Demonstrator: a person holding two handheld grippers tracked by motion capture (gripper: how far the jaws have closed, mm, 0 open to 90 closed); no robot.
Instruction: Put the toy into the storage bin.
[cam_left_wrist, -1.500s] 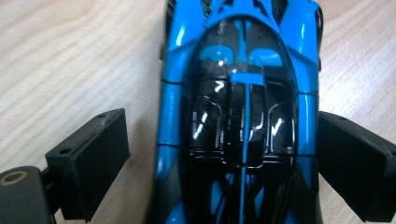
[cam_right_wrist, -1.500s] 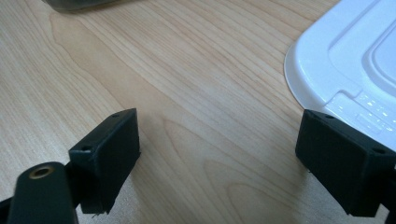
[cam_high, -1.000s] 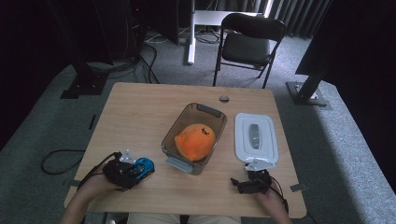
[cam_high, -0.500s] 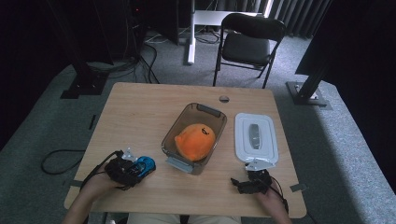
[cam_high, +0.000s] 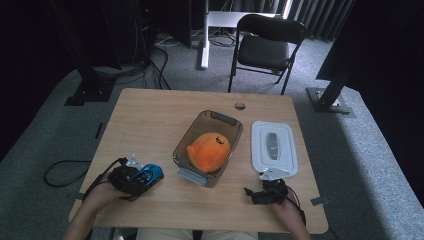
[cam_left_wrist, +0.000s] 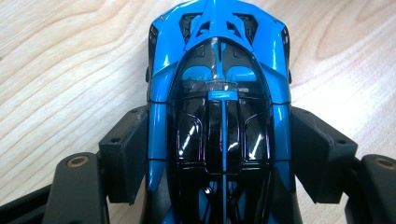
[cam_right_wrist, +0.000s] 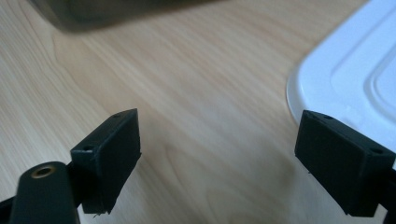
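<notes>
Plush (cam_high: 210, 150) in bin (cam_high: 222, 120), lid (cam_high: 287, 155) right

Blue-and-black toy car (cam_left_wrist: 219, 107), orange plush (cam_high: 210, 150)

Very little differs from a second ago. The left hand-held gripper (cam_high: 142, 177), at about 7 o'clock on the worktop (cam_high: 150, 120), sits a touch farther toward 3 o'clock than before, and the blue toy car (cam_high: 150, 173) between its jaws has shifted with it, ending slightly closer to the clear tub (cam_high: 220, 120). In the left gripper view both jaws press against the car's (cam_left_wrist: 219, 93) sides. The person's left hand (cam_high: 102, 192) has crept forward along with them.
</notes>
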